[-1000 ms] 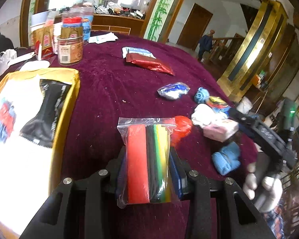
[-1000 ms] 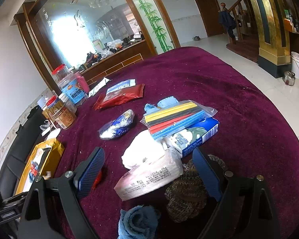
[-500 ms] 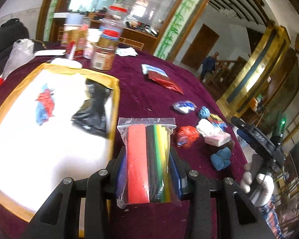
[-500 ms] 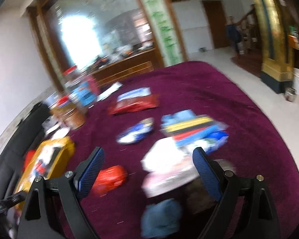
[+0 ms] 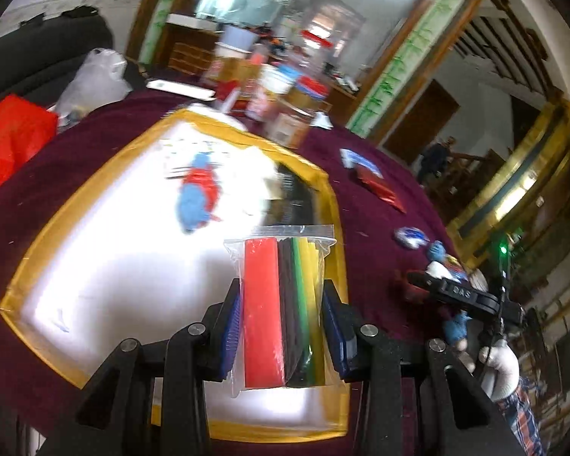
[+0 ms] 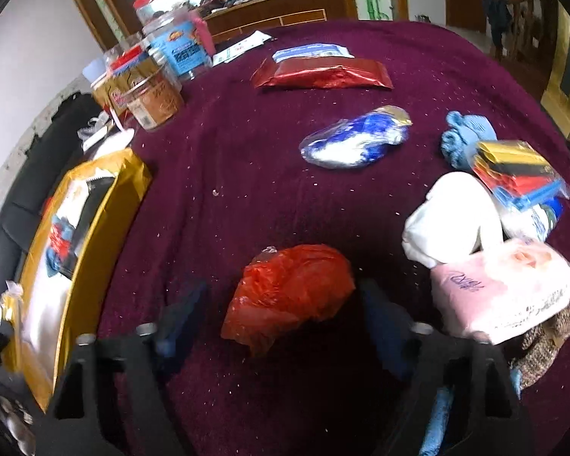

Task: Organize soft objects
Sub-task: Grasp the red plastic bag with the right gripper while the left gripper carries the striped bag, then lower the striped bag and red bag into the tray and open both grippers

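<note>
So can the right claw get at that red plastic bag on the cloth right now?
Probably yes. The red plastic bag already lies between the fingers of the right claw, which have just been closing, with nothing on top; the pads don't look pressed on it yet.

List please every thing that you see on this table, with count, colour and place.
tablecloth: 1, maroon, over the table
tray: 1, gold-rimmed, left edge
strip bag: 2, multicoloured, one in left gripper, one at right
red plastic bag: 1, red, centre front
foil packet: 1, red, far side
tissue pack: 1, pink, right front
jars: several, red-lidded, far left
left gripper: 1, black, shut on strip bag
right gripper: 1, black, jaws have just been closing, red plastic bag between them, untouched
</note>
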A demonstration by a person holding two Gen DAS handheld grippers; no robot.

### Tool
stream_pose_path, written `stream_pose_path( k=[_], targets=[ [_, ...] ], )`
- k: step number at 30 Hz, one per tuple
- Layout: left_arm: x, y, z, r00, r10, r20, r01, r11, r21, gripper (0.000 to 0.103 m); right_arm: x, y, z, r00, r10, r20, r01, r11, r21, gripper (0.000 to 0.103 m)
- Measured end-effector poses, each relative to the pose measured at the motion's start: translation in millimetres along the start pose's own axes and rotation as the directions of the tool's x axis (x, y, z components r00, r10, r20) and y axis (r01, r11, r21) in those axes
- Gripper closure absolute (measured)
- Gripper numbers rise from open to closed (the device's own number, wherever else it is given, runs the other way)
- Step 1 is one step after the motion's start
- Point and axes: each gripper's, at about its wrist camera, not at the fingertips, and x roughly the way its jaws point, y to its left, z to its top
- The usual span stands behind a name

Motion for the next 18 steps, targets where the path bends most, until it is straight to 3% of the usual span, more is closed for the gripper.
stream_pose_path(
  k=[1,5,11,18],
  targets=[
    [0.3,4.8,0.5,1.0,0.007,0.0,-0.007,1.0,-0.011,0.062,1.6,2.0,-0.3,1.0,-0.004,-0.007,0.004,1.0,-0.011,0.054],
    [2.3,24.6,1.8,1.0,0.022,-0.007,-0.023,0.998,-0.059,0.062,2.3,10.3,-4.8,0.999,-0.044,0.006,0.044,0.996,-0.073,0.059],
    [2.8,35.1,19.3,0.998,0.061,-0.021,-0.062,0.996,-0.06,0.062,-23.4,8.0,-3.4,0.997,0.013,0.074,-0.008,0.998,-0.062,0.061],
    [36.1,46.5,62.2,0.977,0.201,-0.072,-0.202,0.979,-0.007,0.062,-56.5,53.5,0.4,0.987,0.111,0.115,-0.09,0.981,-0.173,0.061]
  ],
)
